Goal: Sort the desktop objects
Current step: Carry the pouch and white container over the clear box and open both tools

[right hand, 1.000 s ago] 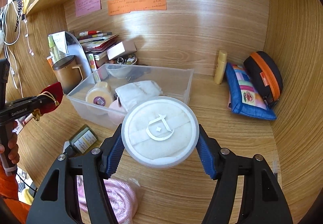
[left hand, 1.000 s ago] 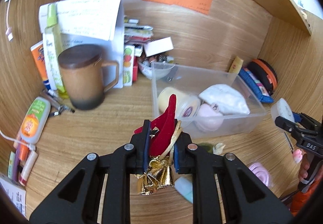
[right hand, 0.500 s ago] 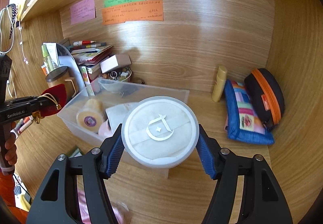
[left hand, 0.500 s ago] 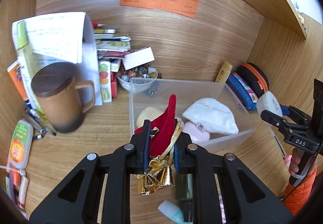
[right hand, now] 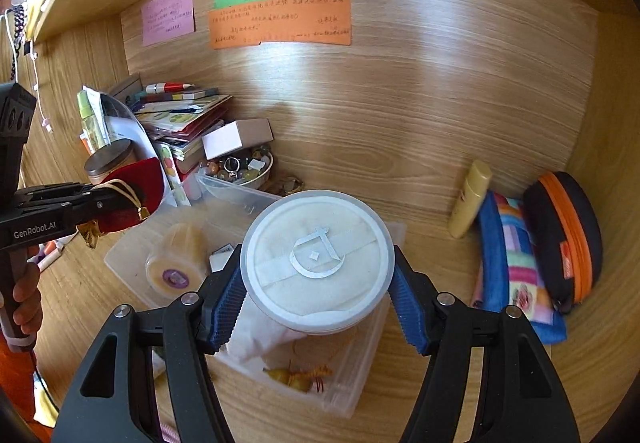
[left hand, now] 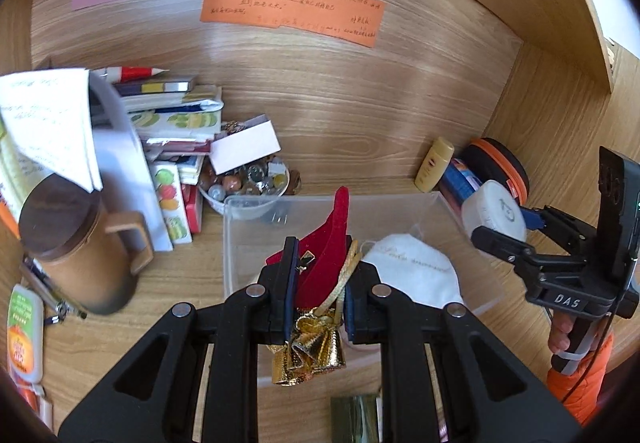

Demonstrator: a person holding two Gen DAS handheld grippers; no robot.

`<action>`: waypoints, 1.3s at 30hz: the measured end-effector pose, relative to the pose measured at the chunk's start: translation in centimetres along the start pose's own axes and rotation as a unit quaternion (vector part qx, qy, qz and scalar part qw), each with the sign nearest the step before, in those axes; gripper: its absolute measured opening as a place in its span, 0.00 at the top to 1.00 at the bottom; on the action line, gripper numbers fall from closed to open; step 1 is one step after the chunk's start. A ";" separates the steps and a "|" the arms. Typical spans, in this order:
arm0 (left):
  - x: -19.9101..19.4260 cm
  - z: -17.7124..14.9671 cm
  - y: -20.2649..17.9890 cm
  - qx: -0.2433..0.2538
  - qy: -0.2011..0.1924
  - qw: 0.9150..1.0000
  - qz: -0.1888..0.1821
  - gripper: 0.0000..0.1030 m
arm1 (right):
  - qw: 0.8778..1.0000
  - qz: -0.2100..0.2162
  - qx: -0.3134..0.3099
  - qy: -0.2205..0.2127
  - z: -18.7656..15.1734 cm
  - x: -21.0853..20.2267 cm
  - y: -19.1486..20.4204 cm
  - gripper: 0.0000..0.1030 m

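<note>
The left tongs are clamped on a red velvet pouch with a gold cord and gold foil trim, held above the near edge of the clear plastic bin on the tabletop. The right tongs grip a round white powder-puff case by its rim, over the same bin's right half. Inside the bin lie a white cloth bag and a yellowish roll. At nine o'clock of the bin stands a brown lidded mug; at two o'clock, a yellow tube and a striped pouch.
</note>
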State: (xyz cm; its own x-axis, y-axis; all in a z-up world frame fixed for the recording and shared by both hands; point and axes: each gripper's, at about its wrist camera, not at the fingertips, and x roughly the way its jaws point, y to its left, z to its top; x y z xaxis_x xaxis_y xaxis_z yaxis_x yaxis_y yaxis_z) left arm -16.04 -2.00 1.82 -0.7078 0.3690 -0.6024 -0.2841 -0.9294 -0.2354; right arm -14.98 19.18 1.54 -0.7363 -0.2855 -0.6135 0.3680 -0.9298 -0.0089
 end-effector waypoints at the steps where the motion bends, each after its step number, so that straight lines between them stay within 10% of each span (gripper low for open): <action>1: 0.3 0.2 -0.1 0.001 0.002 1.000 -0.001 0.83 | 1.000 0.000 -0.003 0.001 0.2 0.4 0.1 0.39; 39: 9.6 0.3 -1.9 0.035 0.088 0.996 -0.007 0.74 | 0.998 -0.007 0.007 0.068 -1.1 7.6 0.2 0.34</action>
State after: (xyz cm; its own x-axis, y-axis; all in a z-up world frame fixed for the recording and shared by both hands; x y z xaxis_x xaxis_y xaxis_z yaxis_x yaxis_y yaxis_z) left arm -22.48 3.33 -3.32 -0.5810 0.3706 -0.7246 -0.3418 -0.9191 -0.1959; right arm -19.84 17.12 -4.00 -0.6571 -0.2395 -0.7148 0.3493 -0.9370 -0.0072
